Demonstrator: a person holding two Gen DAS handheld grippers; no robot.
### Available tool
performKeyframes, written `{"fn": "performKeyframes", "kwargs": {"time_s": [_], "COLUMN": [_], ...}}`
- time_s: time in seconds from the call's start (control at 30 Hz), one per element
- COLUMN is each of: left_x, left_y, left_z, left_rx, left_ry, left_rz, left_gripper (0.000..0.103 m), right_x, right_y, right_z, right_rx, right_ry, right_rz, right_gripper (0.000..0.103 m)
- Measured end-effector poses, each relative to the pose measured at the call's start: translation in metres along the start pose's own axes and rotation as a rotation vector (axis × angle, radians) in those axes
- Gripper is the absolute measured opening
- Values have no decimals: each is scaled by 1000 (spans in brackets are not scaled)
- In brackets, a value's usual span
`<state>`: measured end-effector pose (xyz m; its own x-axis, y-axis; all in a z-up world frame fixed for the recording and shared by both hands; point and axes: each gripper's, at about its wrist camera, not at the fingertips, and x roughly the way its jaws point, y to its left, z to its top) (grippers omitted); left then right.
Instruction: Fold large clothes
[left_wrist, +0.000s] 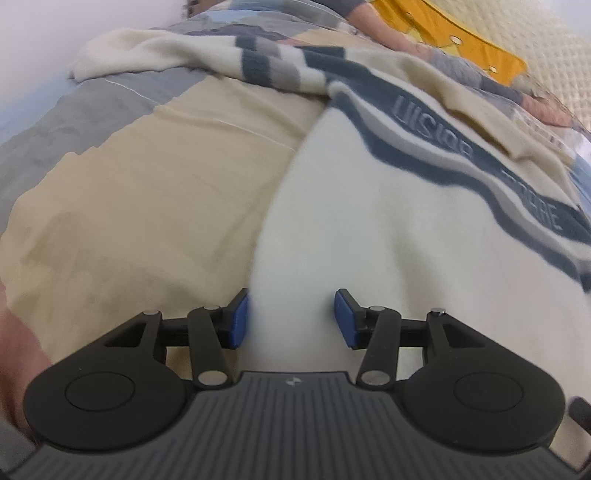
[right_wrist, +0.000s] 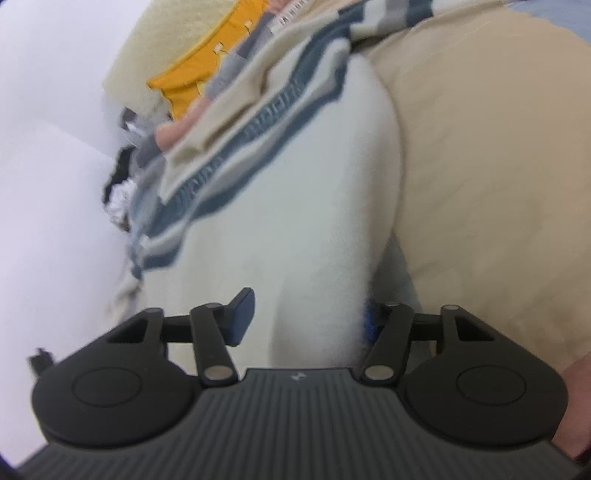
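A: What is nearest to the left gripper (left_wrist: 291, 319)?

B: The cream sweater (left_wrist: 388, 221). Its edge passes between the parted blue pads (left_wrist: 238, 323), and they do not press it.

A: And the right gripper (right_wrist: 308, 317)?

B: A raised fold of the same sweater stands between its jaws. The fold hides one pad; I cannot tell if it is pinched.

A: Farther away?

B: The navy stripe (left_wrist: 461, 158) with letters, over a beige and grey bedcover (left_wrist: 155, 177); behind, a yellow cloth (left_wrist: 458, 33).
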<state>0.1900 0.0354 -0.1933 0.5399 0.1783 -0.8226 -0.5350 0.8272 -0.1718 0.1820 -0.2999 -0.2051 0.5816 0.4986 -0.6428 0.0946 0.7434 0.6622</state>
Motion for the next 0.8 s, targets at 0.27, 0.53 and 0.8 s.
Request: {"fn": "performKeyframes", "kwargs": {"time_s": [0.27,0.53,0.8], "left_x": [-12,-62,-111], "left_y": [5,24,35], "left_z": [-6,4,14], "left_rx": [-28,-83,-6], "left_ry": [10,-103,-113], "left_rz": [-36,-160,-243], "left_gripper": [28,15,12], "right_x": [-3,-47,-84], "right_y": [-6,21,47], "right_z": [3,9,16], "right_rx": [35,-142,-294], "right_ry": [17,-118,-178], "right_rz": [-47,-17,-65], "right_gripper": [29,15,14]}}
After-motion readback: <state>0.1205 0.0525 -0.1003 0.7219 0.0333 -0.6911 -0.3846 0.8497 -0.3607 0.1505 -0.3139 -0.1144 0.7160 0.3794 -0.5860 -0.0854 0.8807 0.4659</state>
